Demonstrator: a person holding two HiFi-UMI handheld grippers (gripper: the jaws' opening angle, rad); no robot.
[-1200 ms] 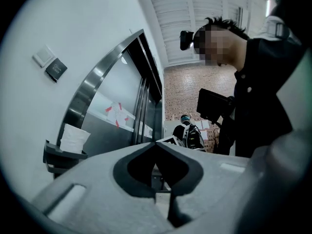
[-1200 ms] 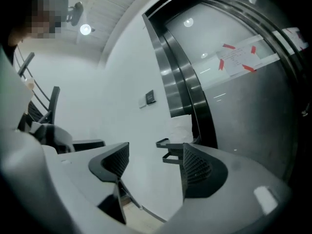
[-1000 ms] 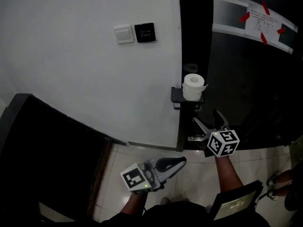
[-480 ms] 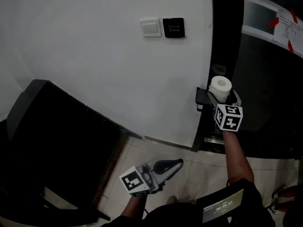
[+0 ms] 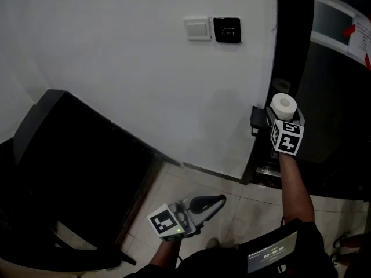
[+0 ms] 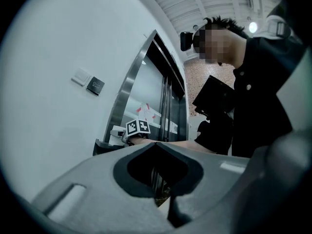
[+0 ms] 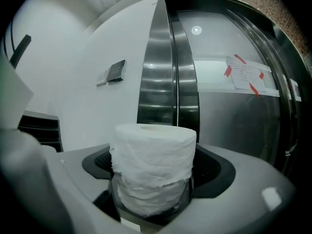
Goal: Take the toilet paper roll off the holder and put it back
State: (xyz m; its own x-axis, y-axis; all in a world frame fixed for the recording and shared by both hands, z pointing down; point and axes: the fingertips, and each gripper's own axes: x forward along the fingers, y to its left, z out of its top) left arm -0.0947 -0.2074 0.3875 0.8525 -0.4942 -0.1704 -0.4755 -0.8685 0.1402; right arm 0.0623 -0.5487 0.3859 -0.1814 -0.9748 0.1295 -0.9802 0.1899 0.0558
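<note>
A white toilet paper roll (image 5: 283, 103) stands upright on a black holder (image 5: 257, 120) fixed to the dark door frame. My right gripper (image 5: 283, 114) has its marker cube just below the roll and reaches level towards it. In the right gripper view the roll (image 7: 153, 162) fills the space between the grey jaws of my right gripper (image 7: 155, 179), which stand wide on either side of it, and I see no squeeze. The holder's base (image 7: 146, 217) shows under the roll. My left gripper (image 5: 215, 201) hangs low over the floor, shut and empty, also seen as my left gripper (image 6: 157, 144).
A white switch (image 5: 197, 29) and a black exit button (image 5: 226, 30) sit on the white wall. A steel door frame (image 7: 165, 72) and a dark glass door with a red-taped notice (image 7: 247, 74) stand behind the roll. A dark cabinet (image 5: 69, 167) fills the lower left.
The right gripper has travelled up and forward from below the holder until its jaws flank the roll. The left gripper has stayed low near the floor, and the head view has swung left.
</note>
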